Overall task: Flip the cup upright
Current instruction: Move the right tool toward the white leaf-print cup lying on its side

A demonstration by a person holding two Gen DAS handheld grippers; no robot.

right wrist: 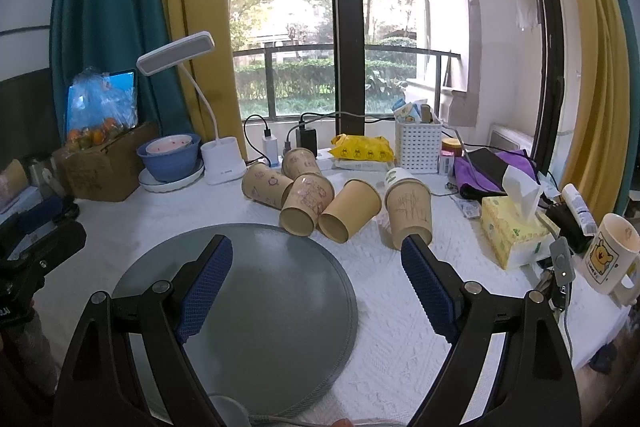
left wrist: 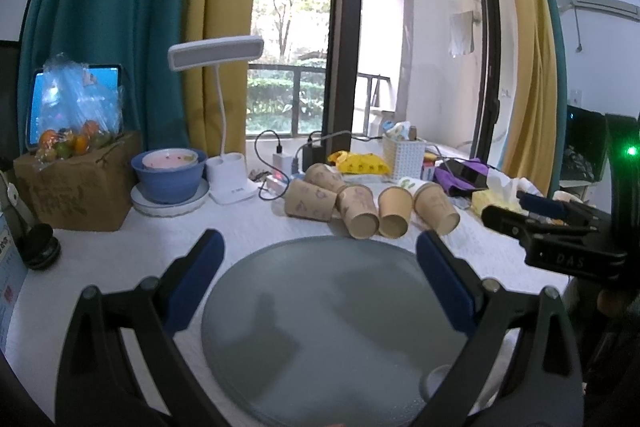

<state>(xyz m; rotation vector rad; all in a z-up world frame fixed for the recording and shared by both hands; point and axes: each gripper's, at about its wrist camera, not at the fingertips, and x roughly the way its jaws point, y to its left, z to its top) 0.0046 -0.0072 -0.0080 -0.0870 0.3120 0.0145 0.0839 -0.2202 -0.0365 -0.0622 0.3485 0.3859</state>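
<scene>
Item 1, worktop [right wrist: 400,307]: white textured cover; it carries all that follows.

Item 2, round grey mat [right wrist: 256,291]: at the near edge, bare, under both tools.

Item 3, paper cups: we count five or six, all on their sides, in a row just beyond the mat's far rim. The rightmost cup [right wrist: 410,213] lies with its long axis running toward us and its open mouth nearest. The plain cup [right wrist: 350,209] and the printed cup [right wrist: 306,205] beside it lie at a slant, mouths also toward us.

Item 4, right gripper [right wrist: 316,259]: fingers spread wide, nothing between them. Its right fingertip sits just in front of the rightmost cup's mouth, so we judge this hand the nearer one.

Item 5, left gripper [left wrist: 320,251]: fingers likewise spread and unladen; the cups lie ahead, beyond the mat.

Obscured: the rearmost cups overlap, so their count and direction are uncertain; the rightmost cup's mouth is partly covered by the fingertip.
</scene>
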